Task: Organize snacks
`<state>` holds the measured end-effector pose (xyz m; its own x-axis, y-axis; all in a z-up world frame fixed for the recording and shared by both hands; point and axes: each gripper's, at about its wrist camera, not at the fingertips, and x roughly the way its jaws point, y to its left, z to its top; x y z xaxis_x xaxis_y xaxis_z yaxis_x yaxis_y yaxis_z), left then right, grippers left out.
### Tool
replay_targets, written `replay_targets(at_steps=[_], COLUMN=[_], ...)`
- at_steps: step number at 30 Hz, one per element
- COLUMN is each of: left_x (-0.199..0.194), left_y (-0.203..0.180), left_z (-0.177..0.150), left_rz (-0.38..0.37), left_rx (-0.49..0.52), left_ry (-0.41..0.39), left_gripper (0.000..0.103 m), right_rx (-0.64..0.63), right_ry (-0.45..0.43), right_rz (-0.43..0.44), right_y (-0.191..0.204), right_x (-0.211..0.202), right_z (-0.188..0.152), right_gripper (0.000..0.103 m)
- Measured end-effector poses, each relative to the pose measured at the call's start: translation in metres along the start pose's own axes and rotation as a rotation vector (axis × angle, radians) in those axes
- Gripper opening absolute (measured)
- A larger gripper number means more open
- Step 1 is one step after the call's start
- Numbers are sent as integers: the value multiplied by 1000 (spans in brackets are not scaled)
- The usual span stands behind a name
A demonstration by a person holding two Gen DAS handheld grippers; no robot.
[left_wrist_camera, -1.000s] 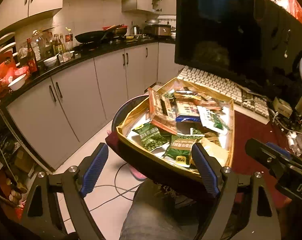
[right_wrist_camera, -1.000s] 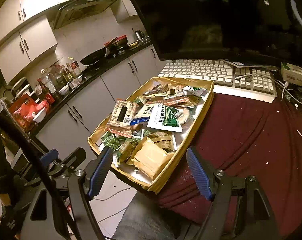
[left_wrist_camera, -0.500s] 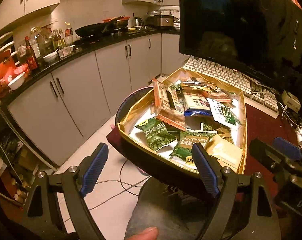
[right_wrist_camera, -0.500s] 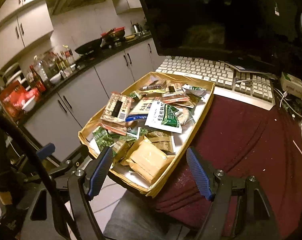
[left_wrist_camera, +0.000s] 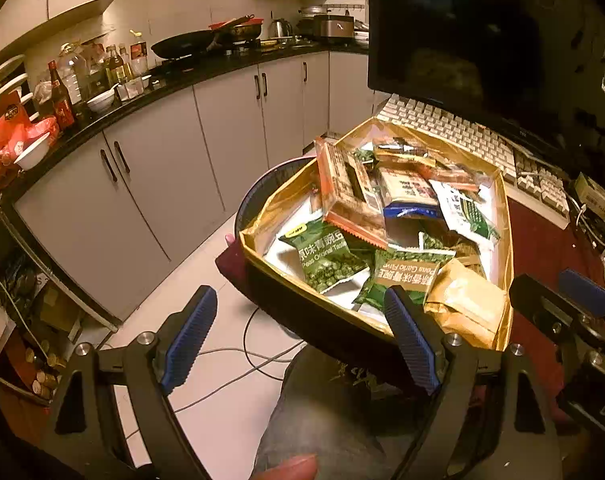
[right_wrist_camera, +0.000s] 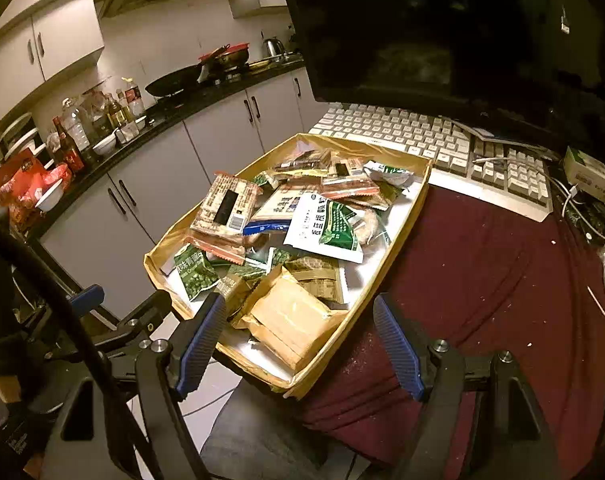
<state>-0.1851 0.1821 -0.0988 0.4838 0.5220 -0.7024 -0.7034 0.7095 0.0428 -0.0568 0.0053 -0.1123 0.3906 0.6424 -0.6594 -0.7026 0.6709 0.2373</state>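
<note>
- My left gripper (left_wrist_camera: 300, 338) is wide open and holds nothing. It hangs in the air in front of the near edge of the snack box (left_wrist_camera: 506, 216).
- My right gripper (right_wrist_camera: 300, 344) is wide open too, with nothing between its blue pads (right_wrist_camera: 200, 340). It hangs over the near corner of the same box.
- The box is gold on the inside and sits on a dark red cloth (right_wrist_camera: 482, 272). Its near left corner sticks out past the table edge.
- The box is full of snack bags, all in a messy pile.
- Two green pea bags (left_wrist_camera: 328, 256) lie at the near left side of the pile.
- A tan packet (right_wrist_camera: 292, 320) lies in the near corner, right between my right gripper's fingers in the right view.
- A white and green bag (right_wrist_camera: 328, 226) lies on top, near the middle.
- An orange packet (right_wrist_camera: 226, 212) leans up on the left side of the pile.
- A white keyboard (right_wrist_camera: 434, 140) sits just behind the box, under a dark screen (right_wrist_camera: 442, 28).
</note>
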Motion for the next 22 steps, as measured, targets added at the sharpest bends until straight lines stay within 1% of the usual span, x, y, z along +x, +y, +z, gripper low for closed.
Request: replay_targets(at_steps=[8, 20, 22], left_x=[4, 11, 14], left_y=[0, -1, -2], left_z=[-1, 4, 4], left_rz=[12, 3, 9], left_rx=[12, 39, 46], left_ry=[12, 23, 25], left_gripper=[86, 86, 86], right_rx=[1, 16, 33], right_ry=[0, 12, 15], right_rz=[2, -1, 11], right_y=[1, 1, -2], right_x=[1, 8, 10], right_z=[-1, -1, -1], right_gripper=[76, 76, 76])
